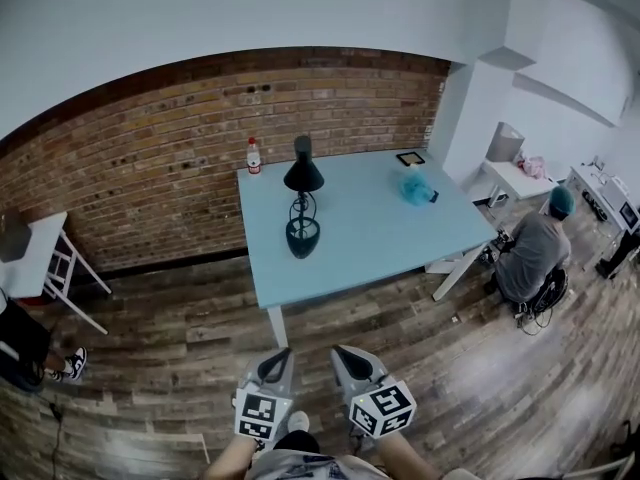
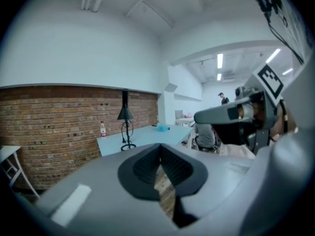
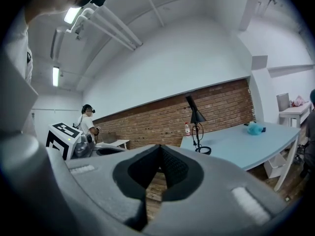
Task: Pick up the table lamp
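Note:
A black table lamp with a cone shade and a round base stands upright on the light blue table, toward its left side. The lamp also shows far ahead in the left gripper view, and the lamp in the right gripper view. My left gripper and right gripper hang side by side over the wooden floor, well short of the table's near edge. Both are shut with nothing between their jaws. The left gripper and right gripper show closed pads.
A small bottle with a red cap stands at the table's far left corner, a blue object and a dark tablet at the far right. A person sits at the table's right end. A white folding table stands left against the brick wall.

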`<state>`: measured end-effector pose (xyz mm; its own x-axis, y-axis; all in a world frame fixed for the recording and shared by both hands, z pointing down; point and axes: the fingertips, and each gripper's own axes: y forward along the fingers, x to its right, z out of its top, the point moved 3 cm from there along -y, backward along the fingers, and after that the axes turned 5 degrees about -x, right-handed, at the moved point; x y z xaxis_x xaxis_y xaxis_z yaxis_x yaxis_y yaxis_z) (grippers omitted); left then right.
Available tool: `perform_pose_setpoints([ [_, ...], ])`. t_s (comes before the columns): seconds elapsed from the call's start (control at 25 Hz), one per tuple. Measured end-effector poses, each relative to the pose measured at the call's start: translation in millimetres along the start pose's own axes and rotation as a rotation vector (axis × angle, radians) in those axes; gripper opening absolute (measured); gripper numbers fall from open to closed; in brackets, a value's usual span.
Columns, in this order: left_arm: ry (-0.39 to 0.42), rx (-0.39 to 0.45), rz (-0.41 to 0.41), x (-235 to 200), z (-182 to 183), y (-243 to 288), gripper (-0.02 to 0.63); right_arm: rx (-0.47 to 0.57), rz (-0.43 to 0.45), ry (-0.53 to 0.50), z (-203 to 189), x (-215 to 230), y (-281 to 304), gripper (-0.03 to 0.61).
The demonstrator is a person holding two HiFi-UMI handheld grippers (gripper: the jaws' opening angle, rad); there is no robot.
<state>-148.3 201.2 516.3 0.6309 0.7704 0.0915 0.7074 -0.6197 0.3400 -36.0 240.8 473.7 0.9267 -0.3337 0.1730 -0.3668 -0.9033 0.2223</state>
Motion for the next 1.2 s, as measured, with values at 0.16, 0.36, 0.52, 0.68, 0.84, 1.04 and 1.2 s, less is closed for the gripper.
perform_pose_setpoints([
  [0.16, -0.019, -0.004, -0.006, -39.9, 5.5, 31.3, -0.008, -0.022, 0.005, 0.005, 10.8, 14.7, 48.3, -0.002],
  [0.36, -0.022, -0.003, -0.031, -74.1, 10.8, 63.6, -0.008, -0.014, -0.007, -0.003, 25.4, 30.5, 92.5, -0.002],
  [0.52, -0.013, -0.001, -0.038, -96.7, 14.9, 84.4, -0.008, -0.007, -0.014, 0.001, 32.5, 42.4, 118.0, -0.002],
  [0.68, -0.012, -0.003, -0.046, -110.3, 19.8, 103.8, -0.008, -0.011, -0.031, 0.012, 37.8, 60.4, 133.8, -0.002],
  [0.84, -0.021, -0.013, -0.053, -120.6, 19.9, 127.2, -0.008, -0.008, -0.036, 0.020, 43.2, 79.2, 152.2, -0.002],
  [1.04, -0.025, -0.026, -0.050, -135.3, 23.3, 165.5, -0.008, -0.015, -0.024, 0.025, 47.7, 111.1, 183.1, -0.002],
  [1.2, -0.025, -0.036, -0.036, -155.3, 32.1, 205.1, -0.008, -0.013, -0.001, 0.029, 59.8, 143.6, 218.2, -0.002],
])
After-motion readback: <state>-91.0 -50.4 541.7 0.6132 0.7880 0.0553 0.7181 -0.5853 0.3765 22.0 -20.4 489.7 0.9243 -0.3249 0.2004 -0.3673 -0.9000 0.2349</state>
